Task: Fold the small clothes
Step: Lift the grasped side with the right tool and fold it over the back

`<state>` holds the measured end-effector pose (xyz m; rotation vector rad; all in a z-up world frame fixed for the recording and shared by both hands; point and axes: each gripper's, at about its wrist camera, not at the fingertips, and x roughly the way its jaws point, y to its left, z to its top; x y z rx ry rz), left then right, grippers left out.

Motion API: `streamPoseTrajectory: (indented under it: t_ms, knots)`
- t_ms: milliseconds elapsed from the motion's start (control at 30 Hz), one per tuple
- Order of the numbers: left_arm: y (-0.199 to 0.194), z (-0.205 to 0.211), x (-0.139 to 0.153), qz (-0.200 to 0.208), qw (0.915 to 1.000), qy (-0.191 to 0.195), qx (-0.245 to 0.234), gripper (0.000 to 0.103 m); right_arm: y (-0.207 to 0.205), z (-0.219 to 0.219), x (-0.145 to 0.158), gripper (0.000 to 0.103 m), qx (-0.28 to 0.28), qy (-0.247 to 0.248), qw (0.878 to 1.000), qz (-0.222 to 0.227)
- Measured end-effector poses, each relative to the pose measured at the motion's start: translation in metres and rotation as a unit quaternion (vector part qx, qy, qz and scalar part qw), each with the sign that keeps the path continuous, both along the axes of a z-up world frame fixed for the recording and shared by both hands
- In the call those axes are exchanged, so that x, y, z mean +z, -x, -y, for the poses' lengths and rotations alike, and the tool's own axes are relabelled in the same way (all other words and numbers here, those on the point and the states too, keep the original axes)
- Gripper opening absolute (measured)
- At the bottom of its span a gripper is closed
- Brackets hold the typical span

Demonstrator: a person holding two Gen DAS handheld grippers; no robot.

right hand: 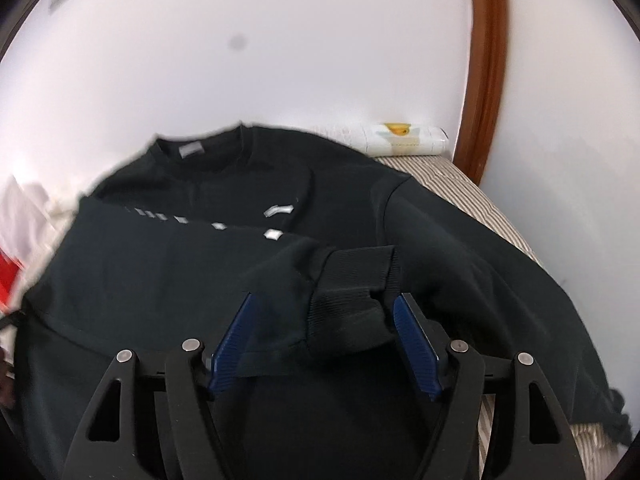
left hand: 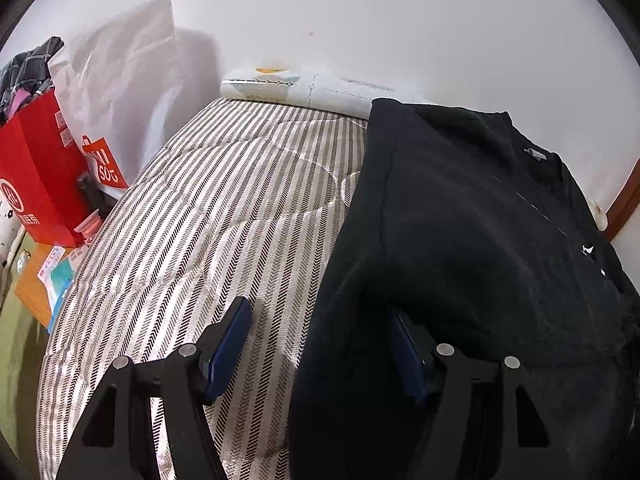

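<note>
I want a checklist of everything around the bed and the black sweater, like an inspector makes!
Surface: striped mattress, partly bare.
Job's things: black sweater spread out, one sleeve folded across its front, cuff between the right gripper's fingers.
Clutter: red bag, white plastic bag, rolled white pad at the wall.
Grippers: left gripper open at the sweater's edge; right gripper open around the cuff.
Cables: nothing seen.
Surroundings: white wall, brown wooden frame.

The striped bed [left hand: 224, 208] lies bare left of the black shirt [left hand: 480, 240]; a red bag [left hand: 36, 184] crowds the bed's left edge.
</note>
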<state>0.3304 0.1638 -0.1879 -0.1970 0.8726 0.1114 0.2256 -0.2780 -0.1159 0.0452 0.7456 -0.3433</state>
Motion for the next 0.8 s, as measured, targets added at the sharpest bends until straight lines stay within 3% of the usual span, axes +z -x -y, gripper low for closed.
streamPoseTrajectory:
  t_ms: [133, 300, 433, 533, 667, 733, 800]
  knots:
    - [0.0, -0.001, 0.0, 0.0, 1.0, 0.004, 0.0, 0.065, -0.025, 0.018, -0.037, 0.053, -0.047, 0.037, 0.995, -0.075]
    - [0.002, -0.004, 0.002, -0.001, 1.0, 0.006, 0.005, 0.065, -0.012, 0.008, -0.023, 0.052, -0.056, 0.065, 0.994, -0.074]
    - [0.006, -0.006, 0.006, 0.002, 1.0, 0.005, 0.006, 0.065, -0.016, -0.04, 0.008, 0.057, 0.015, 0.069, 0.997, -0.038]
    - [0.01, -0.004, 0.008, 0.008, 0.9998, -0.02, 0.006, 0.065, -0.044, -0.092, 0.016, 0.061, 0.086, 0.085, 0.992, -0.021]
    - [0.013, -0.001, 0.008, 0.013, 0.9989, -0.044, -0.011, 0.065, -0.099, -0.164, 0.002, 0.062, 0.189, 0.08, 0.979, -0.013]
    - [0.012, 0.002, 0.009, 0.019, 0.9981, -0.053, -0.023, 0.065, -0.123, -0.186, -0.005, 0.062, 0.215, 0.067, 0.974, -0.003]
    - [0.011, 0.005, 0.009, 0.024, 0.9974, -0.059, -0.035, 0.059, -0.147, -0.208, -0.013, 0.062, 0.244, 0.045, 0.969, -0.004]
